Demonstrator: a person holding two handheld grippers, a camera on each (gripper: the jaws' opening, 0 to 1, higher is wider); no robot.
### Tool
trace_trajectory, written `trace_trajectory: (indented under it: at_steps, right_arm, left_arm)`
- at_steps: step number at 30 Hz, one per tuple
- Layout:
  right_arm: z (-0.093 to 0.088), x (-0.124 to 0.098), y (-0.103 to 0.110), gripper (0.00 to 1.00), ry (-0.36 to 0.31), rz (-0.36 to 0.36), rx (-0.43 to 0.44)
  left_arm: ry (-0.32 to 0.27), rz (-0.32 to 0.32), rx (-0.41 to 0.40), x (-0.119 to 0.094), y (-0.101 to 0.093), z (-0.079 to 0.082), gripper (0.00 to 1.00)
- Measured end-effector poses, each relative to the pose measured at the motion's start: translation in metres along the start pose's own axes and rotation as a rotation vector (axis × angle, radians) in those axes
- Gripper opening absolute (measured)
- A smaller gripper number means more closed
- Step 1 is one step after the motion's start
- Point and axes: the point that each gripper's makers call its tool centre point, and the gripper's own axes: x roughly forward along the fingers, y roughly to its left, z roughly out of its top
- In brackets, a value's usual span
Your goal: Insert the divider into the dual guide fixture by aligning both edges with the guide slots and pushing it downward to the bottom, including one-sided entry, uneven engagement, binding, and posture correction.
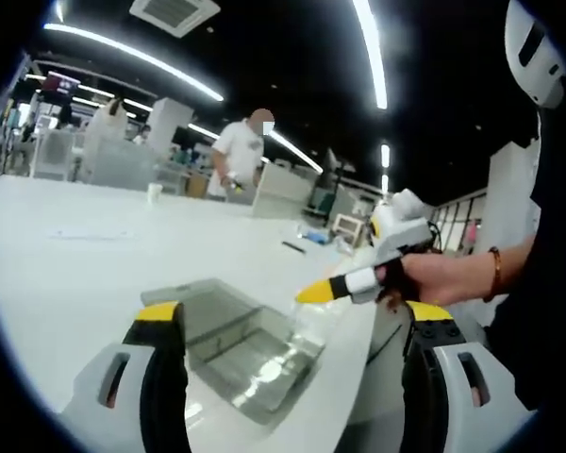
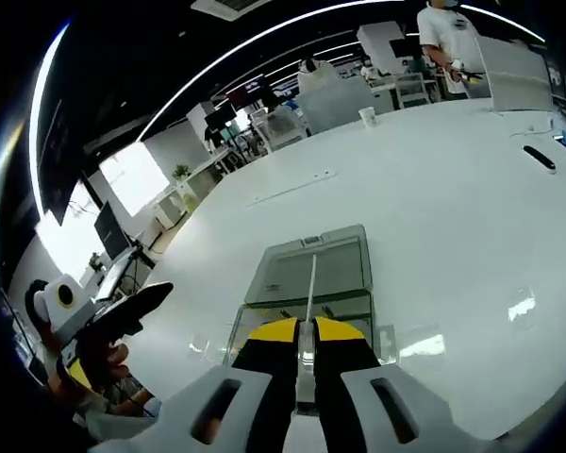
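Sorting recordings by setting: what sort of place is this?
Probably an open-plan lab or workshop hall: long ceiling light strips, rows of workstations with monitors, and a big white table carrying the clear fixture.

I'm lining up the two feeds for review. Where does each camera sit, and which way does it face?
Left gripper view: rides the left gripper, jaws apart, facing the clear fixture on the white table; the right gripper in the person's hand enters from the right.
Right gripper view: rides the right gripper, shut on the thin divider above the fixture; the left gripper shows at left.
Shared: fixture, table, standing person.
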Motion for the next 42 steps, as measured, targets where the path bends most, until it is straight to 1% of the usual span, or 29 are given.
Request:
trace_trajectory:
  at_steps: [3, 5, 9, 13, 16, 22, 23, 25, 29, 31, 37, 38, 42]
  right_arm:
    - [-0.003, 0.003, -0.002, 0.0, 0.017, -0.015, -0.024]
    - [-0.006, 0.006, -0.002, 0.0, 0.034, -0.021, -0.042]
    - [-0.008, 0.01, -0.001, 0.0, 0.041, -0.024, -0.053]
    - [-0.012, 0.015, 0.0, 0.0, 0.064, -0.02, -0.054]
    - [-0.013, 0.014, -0.001, 0.0, 0.066, -0.028, -0.056]
    - [-0.016, 0.018, -0.003, 0.0, 0.08, -0.033, -0.071]
    - [-0.017, 0.019, -0.005, 0.0, 0.084, -0.045, -0.083]
    - [-0.019, 0.02, -0.004, 0.0, 0.098, -0.04, -0.102]
    - [-0.02, 0.022, -0.005, 0.0, 0.103, -0.048, -0.112]
    - [-0.021, 0.023, -0.007, 0.0, 0.113, -0.066, -0.139]
    - [-0.024, 0.025, -0.008, 0.0, 0.119, -0.064, -0.131]
    - [-0.025, 0.026, -0.01, 0.0, 0.12, -0.075, -0.138]
    - [-0.026, 0.027, -0.009, 0.0, 0.131, -0.076, -0.15]
  left_arm:
    - [-0.007, 0.009, 0.001, -0.001, 0.003, 0.002, 0.94]
    - [-0.001, 0.013, -0.001, -0.002, 0.004, 0.001, 0.94]
    - [0.0, 0.015, -0.005, -0.003, 0.006, 0.001, 0.94]
    - [-0.016, 0.004, -0.029, -0.004, 0.006, 0.002, 0.94]
    - [-0.011, 0.009, -0.027, -0.005, 0.007, 0.0, 0.94]
    - [-0.018, 0.013, -0.038, -0.006, 0.008, 0.0, 0.94]
    - [-0.016, 0.009, -0.042, -0.006, 0.008, -0.001, 0.94]
    - [-0.016, 0.01, -0.044, -0.006, 0.008, -0.001, 0.94]
    - [-0.017, 0.009, -0.048, -0.006, 0.008, -0.001, 0.94]
    - [-0.017, 0.007, -0.052, -0.007, 0.008, -0.002, 0.93]
    - [-0.016, 0.0, -0.068, -0.007, 0.006, -0.003, 0.94]
    - [-0.015, 0.001, -0.068, -0.007, 0.006, -0.003, 0.94]
    - [-0.018, 0.005, -0.077, -0.008, 0.008, -0.004, 0.94]
